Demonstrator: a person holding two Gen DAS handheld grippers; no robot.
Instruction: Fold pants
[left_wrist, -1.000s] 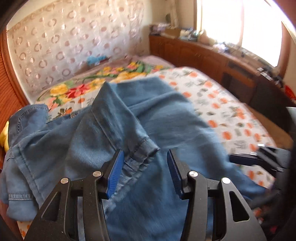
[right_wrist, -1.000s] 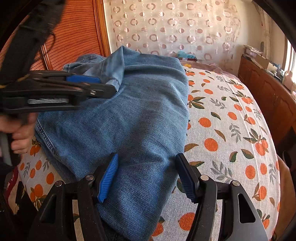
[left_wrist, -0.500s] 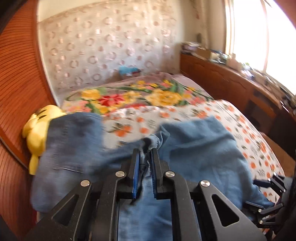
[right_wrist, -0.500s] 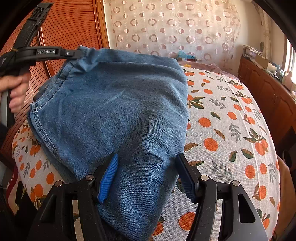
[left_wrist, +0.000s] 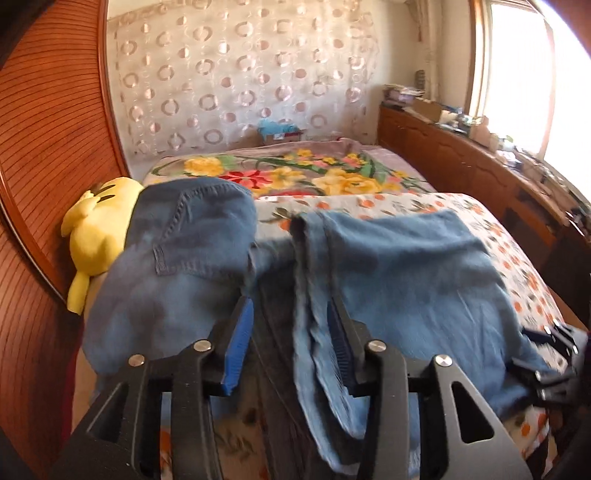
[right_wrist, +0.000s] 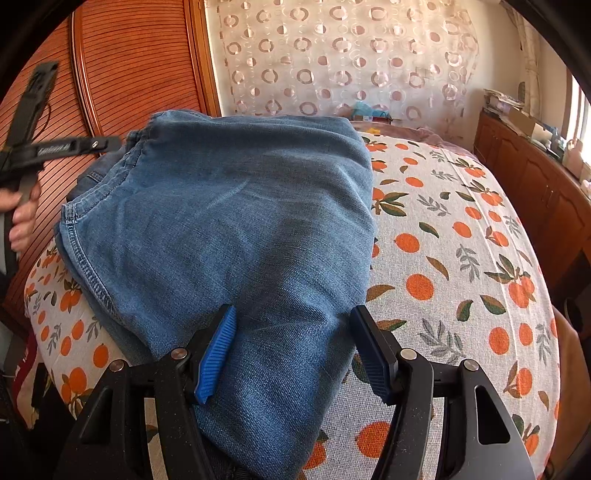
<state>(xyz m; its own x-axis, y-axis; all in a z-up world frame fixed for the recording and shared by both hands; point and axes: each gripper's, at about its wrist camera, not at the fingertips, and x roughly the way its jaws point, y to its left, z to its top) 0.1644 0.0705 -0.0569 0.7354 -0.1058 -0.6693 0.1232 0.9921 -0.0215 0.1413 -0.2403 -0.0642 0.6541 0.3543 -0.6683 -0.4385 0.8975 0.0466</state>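
Observation:
Blue denim pants (right_wrist: 240, 206) lie folded over on the orange-print bed sheet (right_wrist: 443, 258). My left gripper (left_wrist: 289, 310) hovers over their left end, jaws opening. A loose fold of denim (left_wrist: 306, 295) runs between the pads and lies against the right one, not pinched. From the right wrist view the left gripper (right_wrist: 107, 142) shows side-on at the upper left, just off the pants' top corner, held by a hand (right_wrist: 22, 218). My right gripper (right_wrist: 293, 317) stands open, its fingers astride the near end of the pants. The right gripper (left_wrist: 550, 343) also shows at the left view's right edge.
A yellow plush toy (left_wrist: 96, 229) lies against the ribbed wooden panel (left_wrist: 48, 166) left of the pants. A floral blanket (left_wrist: 295, 177) covers the far end of the bed. A wooden cabinet (left_wrist: 461, 158) with clutter runs along the right under the window.
My left gripper shut on the pants' hem, carried it leftward over the pants, and its jaws have now parted from the cloth. The right gripper has stayed still.

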